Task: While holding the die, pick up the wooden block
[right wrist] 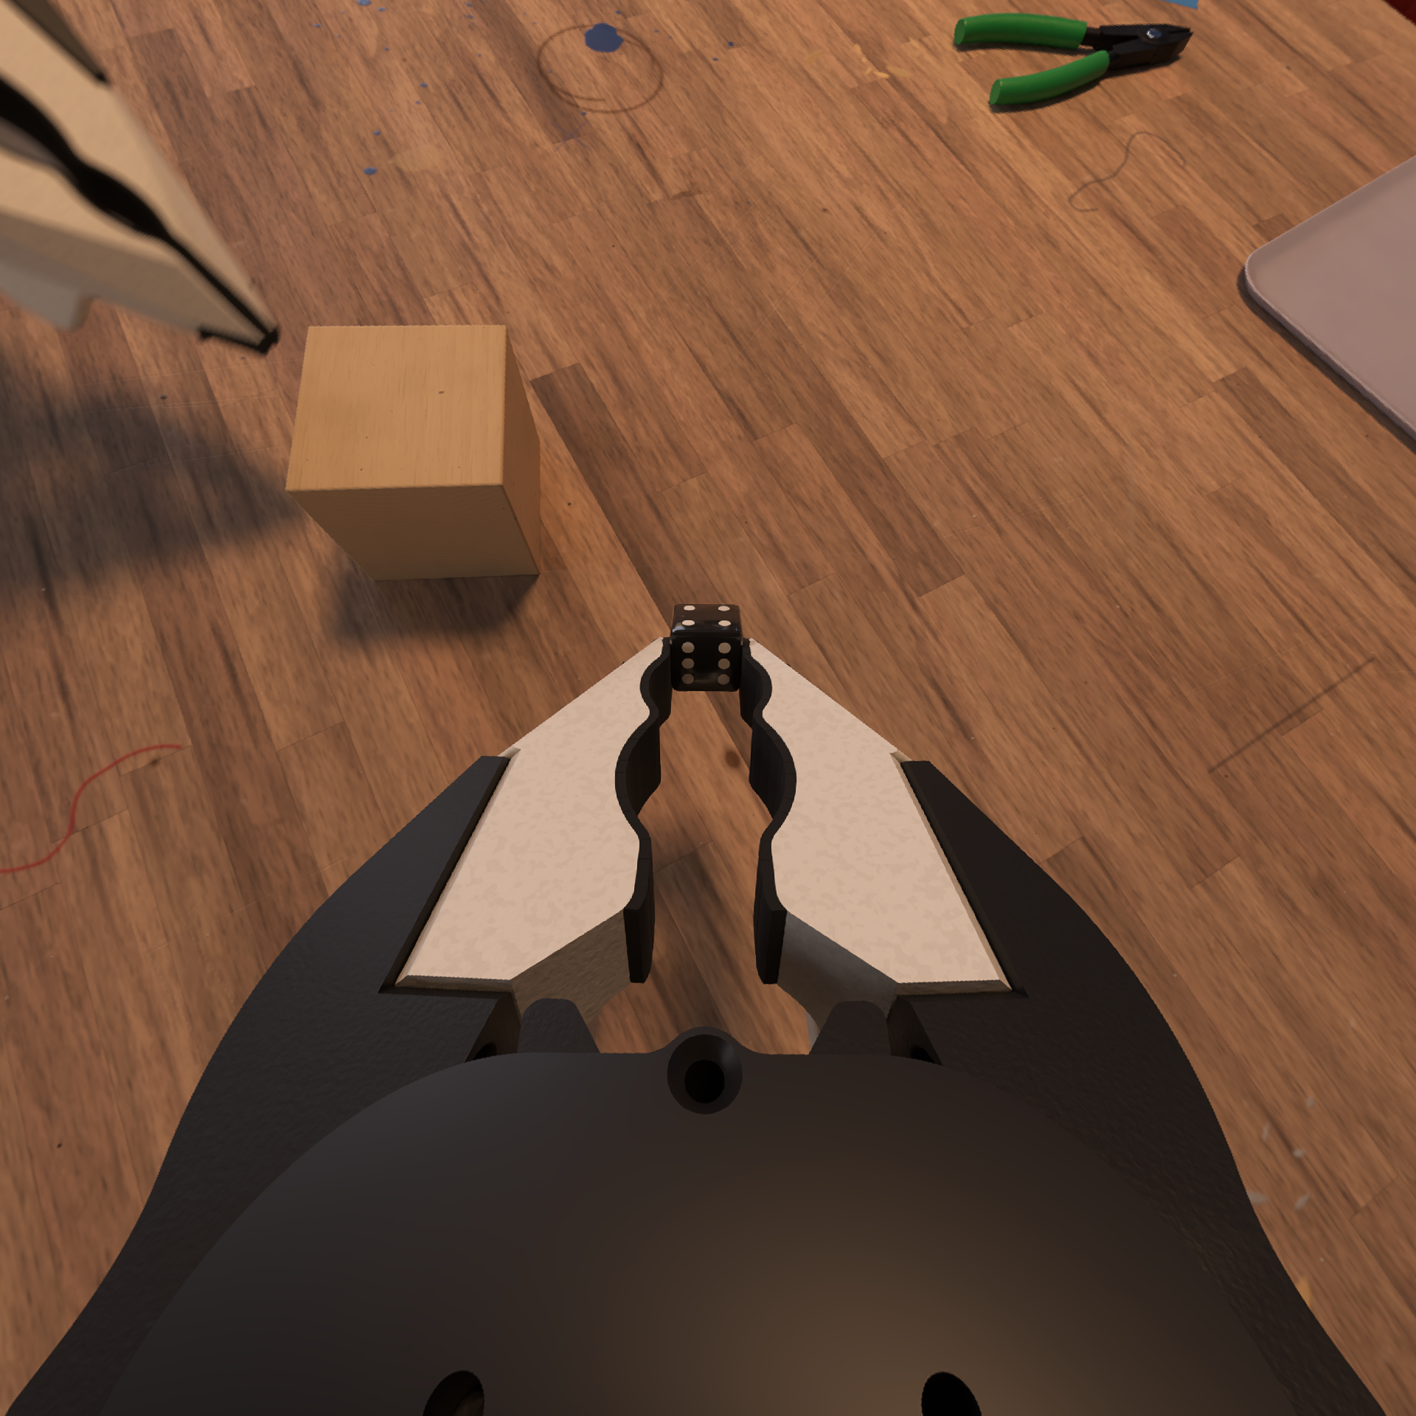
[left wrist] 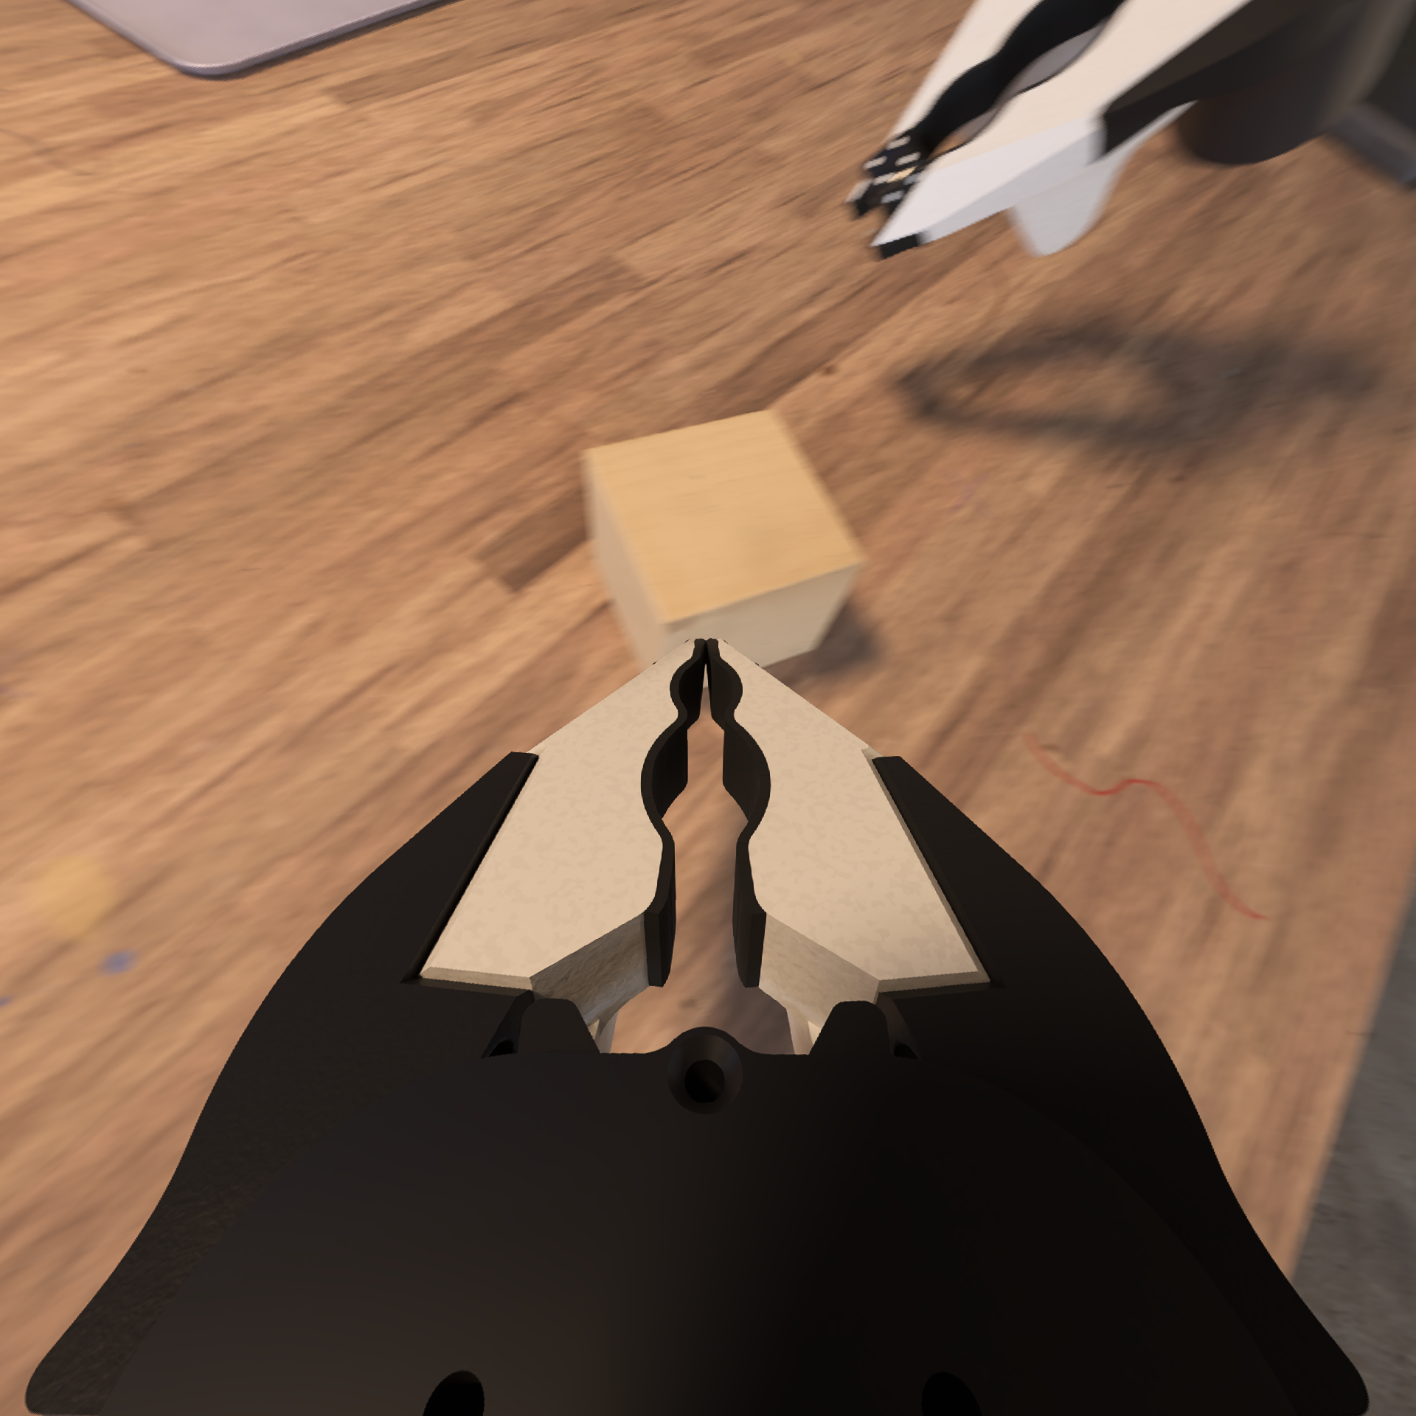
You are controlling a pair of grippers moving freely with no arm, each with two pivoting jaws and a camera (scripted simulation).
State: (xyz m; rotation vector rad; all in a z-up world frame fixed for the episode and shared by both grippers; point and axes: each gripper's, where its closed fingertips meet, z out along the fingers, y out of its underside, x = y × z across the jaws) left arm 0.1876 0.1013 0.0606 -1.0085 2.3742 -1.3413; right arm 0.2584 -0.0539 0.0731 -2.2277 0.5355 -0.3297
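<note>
A pale wooden block [left wrist: 720,529] stands on the wooden table just ahead of my left gripper [left wrist: 706,646], which is shut and empty, its tips close in front of the block's near face. The block also shows in the right wrist view [right wrist: 414,444], with the left gripper [right wrist: 260,337] beside its far left corner. My right gripper [right wrist: 705,651] is shut on a black die with white pips [right wrist: 705,647], held above the table to the right of the block. In the left wrist view the right gripper [left wrist: 881,207] with the die [left wrist: 889,172] hangs at upper right.
Green-handled pliers [right wrist: 1065,57] lie at the far right of the table. A grey tray corner [right wrist: 1348,306] sits at the right edge and shows in the left wrist view [left wrist: 245,38] at top left. The table's edge [left wrist: 1333,1073] runs down the right.
</note>
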